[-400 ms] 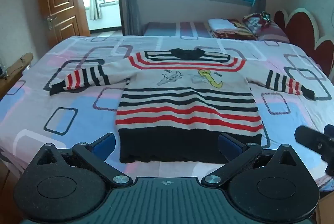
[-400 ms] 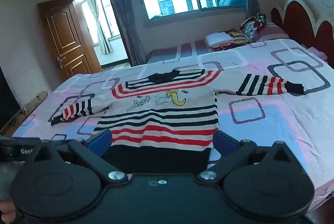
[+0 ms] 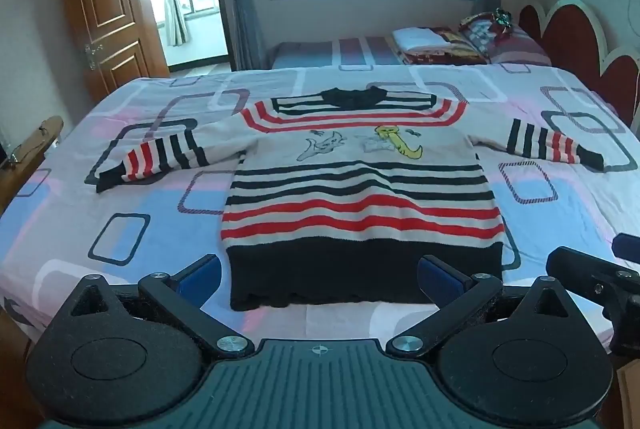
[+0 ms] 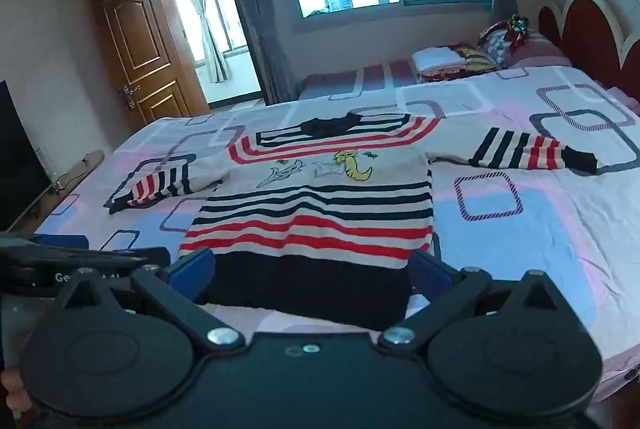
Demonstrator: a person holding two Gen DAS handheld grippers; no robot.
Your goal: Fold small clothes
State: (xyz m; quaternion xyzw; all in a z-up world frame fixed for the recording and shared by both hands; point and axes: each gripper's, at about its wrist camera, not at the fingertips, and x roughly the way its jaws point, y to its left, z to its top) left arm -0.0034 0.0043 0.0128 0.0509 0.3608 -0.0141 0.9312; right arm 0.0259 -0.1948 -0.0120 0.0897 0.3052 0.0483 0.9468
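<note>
A small knitted sweater (image 3: 362, 185) in cream with red and black stripes, a black hem and cartoon figures on the chest lies flat, front up, in the middle of the bed (image 3: 120, 213), both sleeves spread out sideways. The bed's sheet is pale pink and blue with rounded rectangles. The left gripper (image 3: 320, 275) hovers just before the hem, jaws wide apart and empty. The right gripper (image 4: 312, 271) hangs beside it, jaws likewise spread wide, holding nothing.

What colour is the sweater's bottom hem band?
Solid black, on the sweater; clearest in the left wrist view.
</note>
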